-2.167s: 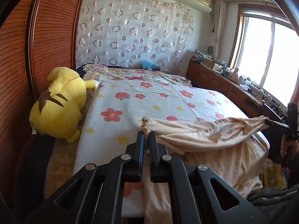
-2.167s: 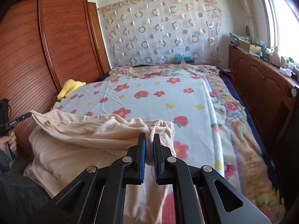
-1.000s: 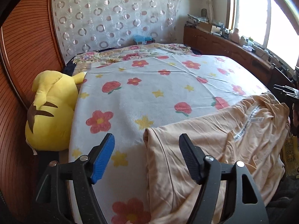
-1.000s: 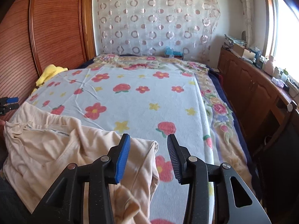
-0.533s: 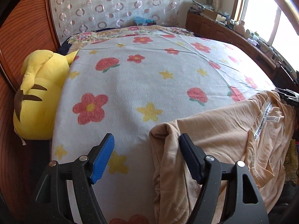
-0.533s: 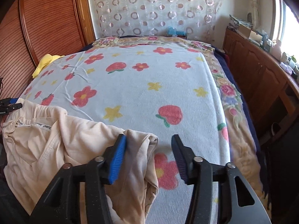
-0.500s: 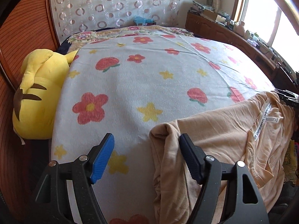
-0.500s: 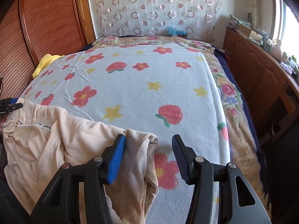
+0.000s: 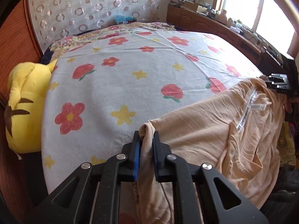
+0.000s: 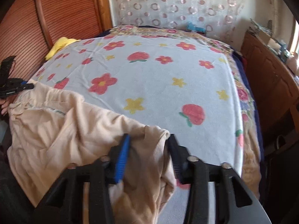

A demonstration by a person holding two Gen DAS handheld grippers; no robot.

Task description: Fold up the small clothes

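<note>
Peach shirt (image 9: 196, 136) draped over the near edge of the bed (image 9: 130, 71), neck label up, lower part hanging off the side; presumably laid here so the flat mattress can serve as a folding board. Left claw (image 9: 146, 149) pressed together on a bunched corner of the shirt, cloth pinched between the blue pads, likely a shoulder or sleeve end chosen so the fabric can be lifted without slipping. Right claw (image 10: 147, 149) spread, fingers straddling the opposite bunched corner of the shirt (image 10: 74, 130) but not yet clamped on it; blurred, so contact with the cloth hard to judge. Seen from the right wrist view, left claw (image 10: 24, 86) far off at the other end of the garment, the two grips set well apart, probably to stretch the shirt taut between them. Judged stage: early, corners being taken before any fold. Next move likely to call for closing the right claw on a single layer. Risk: uneven hold, or shirt sliding off the edge. Yellow plush toy (image 9: 24, 102) beside the bed, apart from the work.
</note>
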